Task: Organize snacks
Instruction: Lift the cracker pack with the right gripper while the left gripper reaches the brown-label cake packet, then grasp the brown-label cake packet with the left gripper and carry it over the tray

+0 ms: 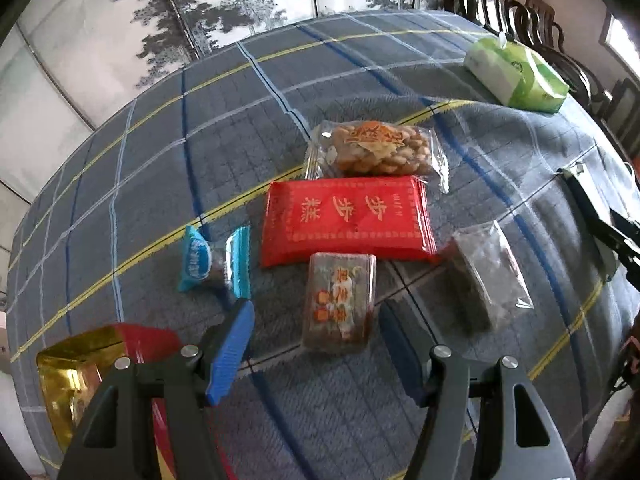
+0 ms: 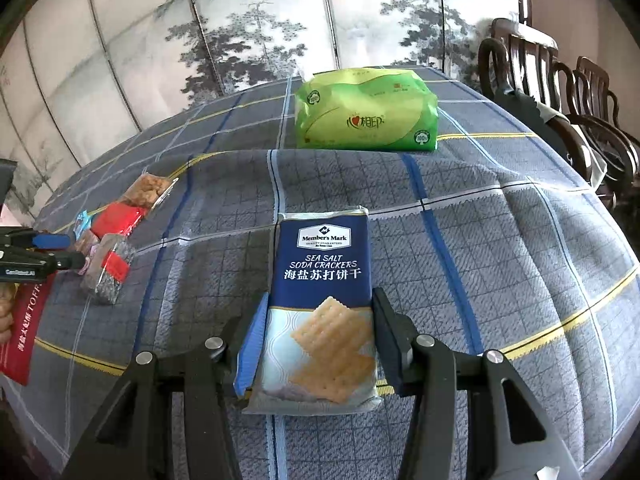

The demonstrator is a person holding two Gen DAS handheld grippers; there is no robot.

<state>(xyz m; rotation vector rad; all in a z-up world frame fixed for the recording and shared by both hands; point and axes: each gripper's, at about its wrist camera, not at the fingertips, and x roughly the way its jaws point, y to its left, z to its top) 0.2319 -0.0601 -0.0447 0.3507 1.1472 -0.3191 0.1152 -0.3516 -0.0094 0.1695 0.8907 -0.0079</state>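
My left gripper hangs open over the checked tablecloth, pointing steeply down. A small brown snack pack lies just ahead of its fingertips, untouched. Beyond it lie a red pack, a clear pack of golden biscuits, a blue wrapped sweet and a dark clear pack. My right gripper is shut on a blue sea salt soda crackers pack, its pads pressing both long sides. The same snack cluster shows at the left of the right wrist view.
A green tissue pack stands at the far side of the table. A red and gold bag lies by the left finger, seen also as a red toffee bag. Dark wooden chairs line the right edge. A painted screen stands behind.
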